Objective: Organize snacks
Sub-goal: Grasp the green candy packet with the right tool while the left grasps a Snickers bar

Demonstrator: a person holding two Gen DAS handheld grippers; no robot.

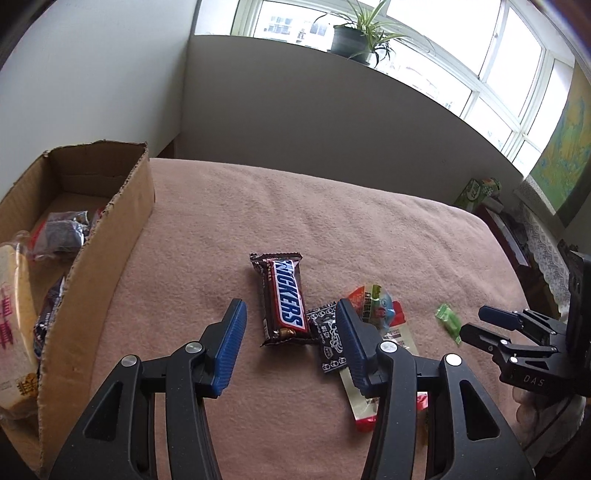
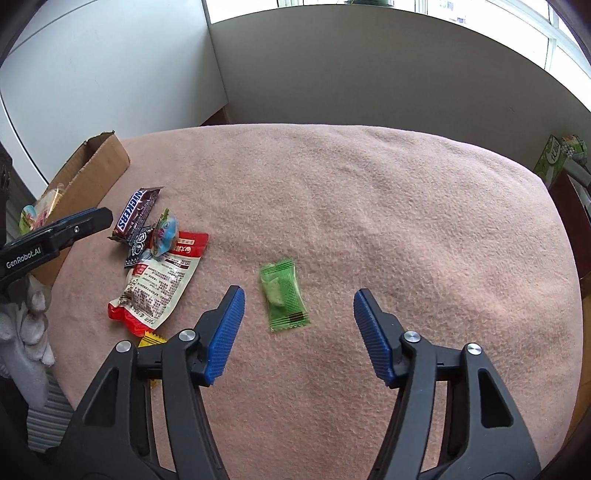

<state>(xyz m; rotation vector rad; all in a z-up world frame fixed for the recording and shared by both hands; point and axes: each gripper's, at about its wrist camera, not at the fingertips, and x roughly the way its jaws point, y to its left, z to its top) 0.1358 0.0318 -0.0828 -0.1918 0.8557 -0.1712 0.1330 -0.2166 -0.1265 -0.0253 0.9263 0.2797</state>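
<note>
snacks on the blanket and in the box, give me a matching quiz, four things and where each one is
Things:
1. Snickers bar
2. green packet
3. bread pack
4. plant

Places:
A. in the cardboard box
B. on the windowsill
C. ahead of the open left gripper
D. ahead of the open right gripper

Pairs: 1-C, 2-D, 3-A, 4-B

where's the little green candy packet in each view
Left wrist view: green packet at far right on the pink blanket, just left of the right tongs.
Right wrist view: green packet near centre, lying ahead between the open fingers.
Shared landmark: the Snickers bar is in both.
</note>
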